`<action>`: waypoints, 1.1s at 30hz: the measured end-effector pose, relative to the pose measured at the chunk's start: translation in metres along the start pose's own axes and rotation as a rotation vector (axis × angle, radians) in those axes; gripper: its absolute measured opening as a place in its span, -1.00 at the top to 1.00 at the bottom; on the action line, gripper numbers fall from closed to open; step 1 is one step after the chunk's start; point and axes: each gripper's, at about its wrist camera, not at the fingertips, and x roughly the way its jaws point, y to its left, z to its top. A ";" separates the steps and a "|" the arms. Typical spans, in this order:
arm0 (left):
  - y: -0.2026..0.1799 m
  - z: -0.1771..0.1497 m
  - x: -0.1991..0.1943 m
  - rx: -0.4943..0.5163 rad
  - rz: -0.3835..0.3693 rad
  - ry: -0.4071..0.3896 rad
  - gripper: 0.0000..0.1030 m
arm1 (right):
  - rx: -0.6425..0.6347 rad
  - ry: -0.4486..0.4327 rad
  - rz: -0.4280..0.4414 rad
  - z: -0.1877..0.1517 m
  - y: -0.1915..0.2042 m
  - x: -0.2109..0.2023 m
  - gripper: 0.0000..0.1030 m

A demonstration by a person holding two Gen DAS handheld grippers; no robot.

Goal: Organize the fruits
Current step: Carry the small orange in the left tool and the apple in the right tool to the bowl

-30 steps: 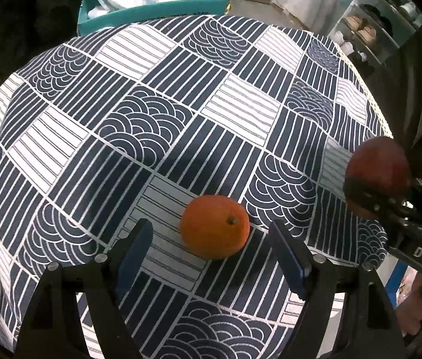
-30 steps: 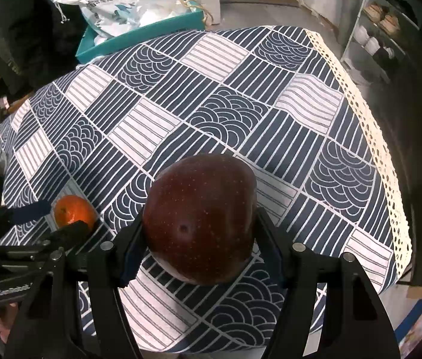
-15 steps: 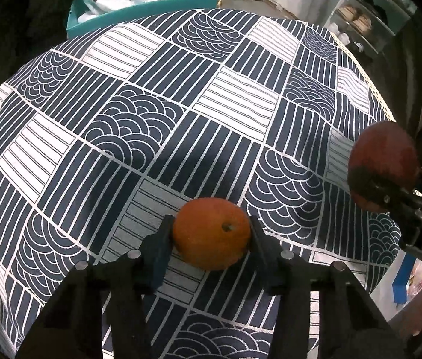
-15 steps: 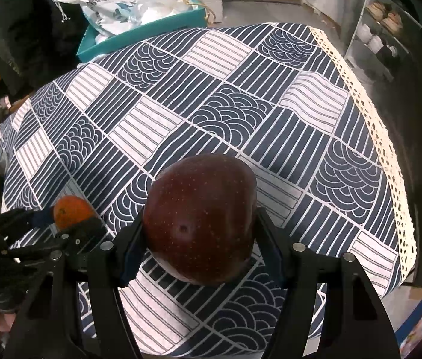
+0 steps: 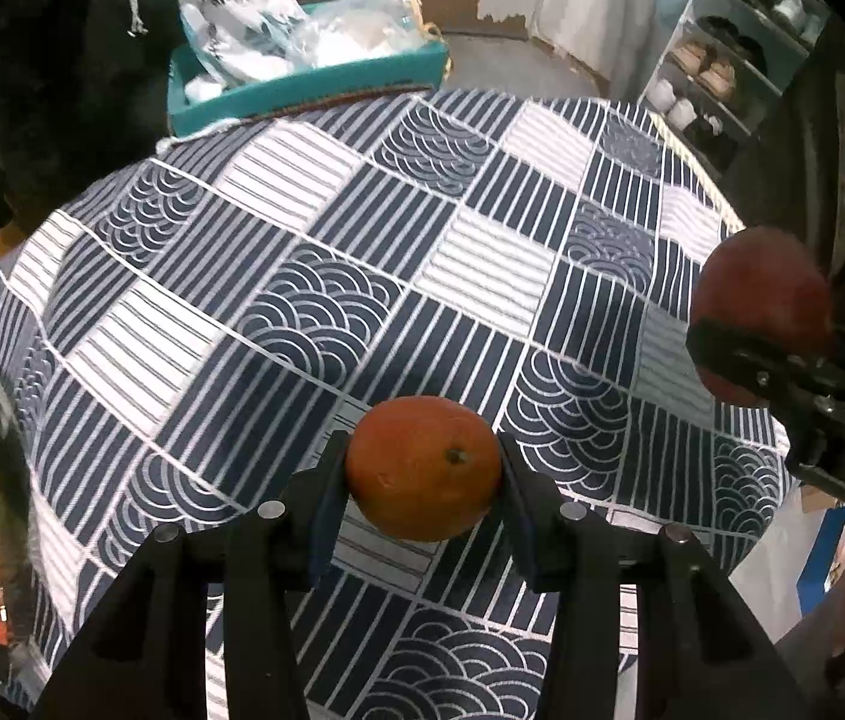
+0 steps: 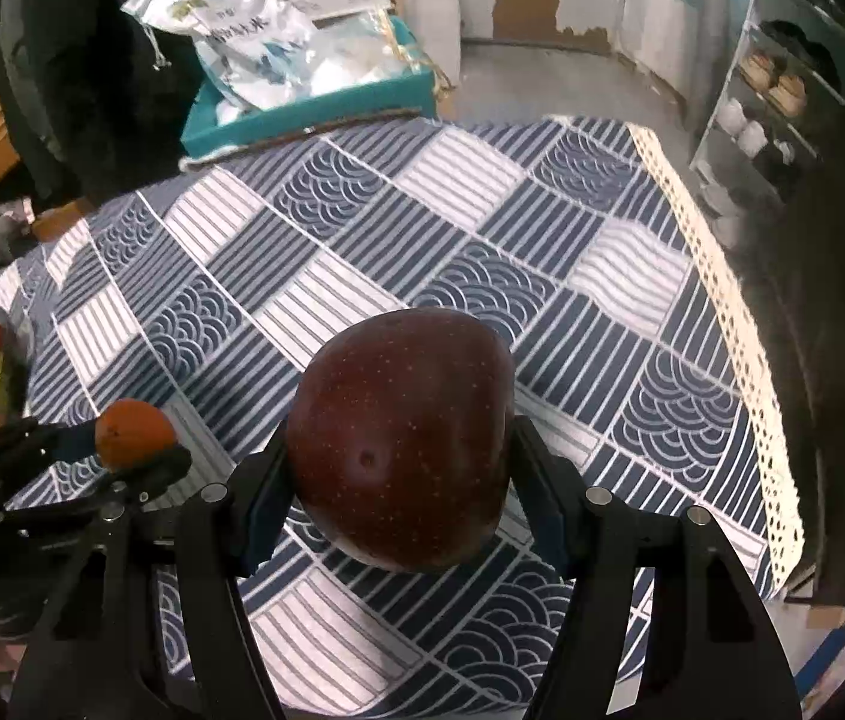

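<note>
Now the left gripper [image 5: 422, 480] clamps a round orange [image 5: 422, 468], while the right gripper [image 6: 401, 474] pinches a dark red apple [image 6: 401, 438] above the patterned navy-and-white tablecloth [image 5: 326, 276].

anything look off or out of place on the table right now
Nothing stands out. The left gripper is shut on the orange and the right gripper is shut on the dark red apple, both sitting squarely between the pads. The patterned tablecloth lies flat, with no spill showing.
</note>
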 end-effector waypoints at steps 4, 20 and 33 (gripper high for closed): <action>0.008 0.003 -0.016 -0.026 -0.001 -0.025 0.08 | -0.015 -0.032 0.008 0.007 0.007 -0.012 -0.30; 0.024 0.014 -0.085 -0.040 0.013 -0.167 0.08 | -0.057 -0.139 0.039 0.028 0.032 -0.055 -0.30; 0.038 0.016 -0.132 -0.051 0.017 -0.262 0.08 | -0.111 -0.225 0.074 0.039 0.061 -0.091 -0.30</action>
